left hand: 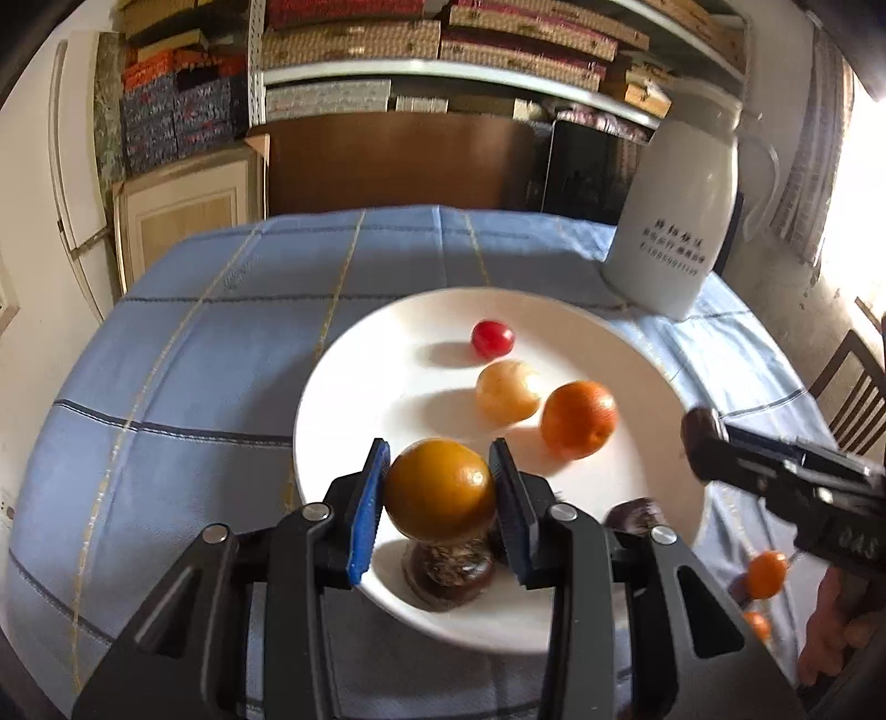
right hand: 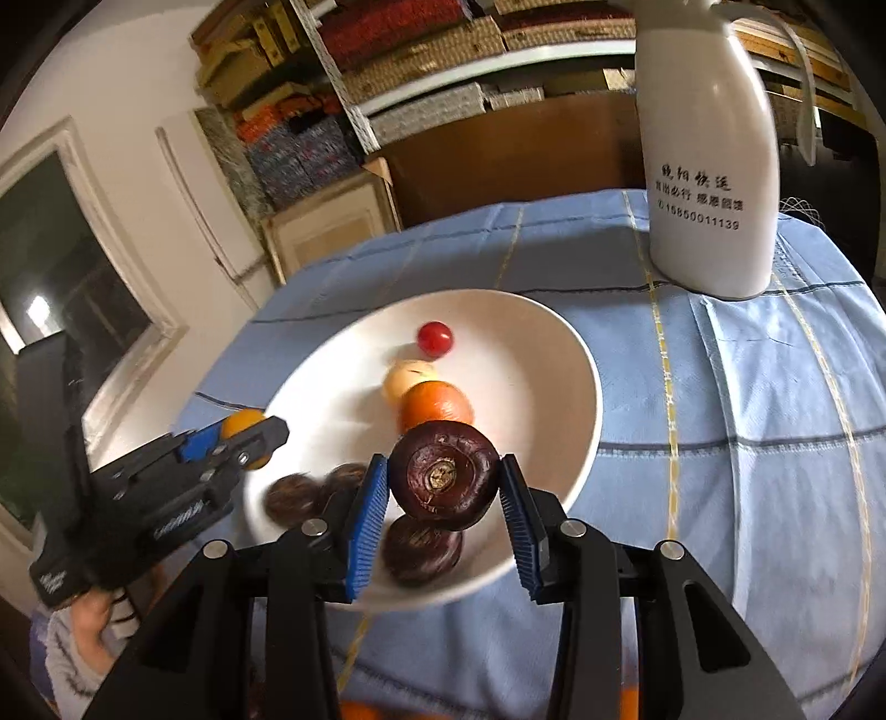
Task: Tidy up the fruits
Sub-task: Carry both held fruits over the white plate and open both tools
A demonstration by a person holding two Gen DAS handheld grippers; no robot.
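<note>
— What do the left tongs [left hand: 437, 482] have?
— They're clamped on a yellow-orange fruit [left hand: 440, 490], held over the near edge of the white plate [left hand: 343, 387].
— And the right tongs [right hand: 443, 487]?
— Gripping a dark brown water chestnut [right hand: 443, 475] above the same plate; more chestnuts [right hand: 423, 548] lie just beneath, and a cherry tomato [right hand: 434, 338] sits beyond.

Domestic room, doubling as dining and storage space. Round table under a blue checked tablecloth [left hand: 183, 354], set with a white plate [left hand: 354, 387] of fruit and a tall white jug [right hand: 709, 166] bearing printed characters. Metal shelving [left hand: 421, 66] behind, packed with stacked flat gift boxes [left hand: 360, 47], woven and patterned. Wooden cabinet [left hand: 183, 216] and wooden chair [left hand: 855, 387] alongside. Plain white walls, framed window [right hand: 72, 249] on one side.
</note>
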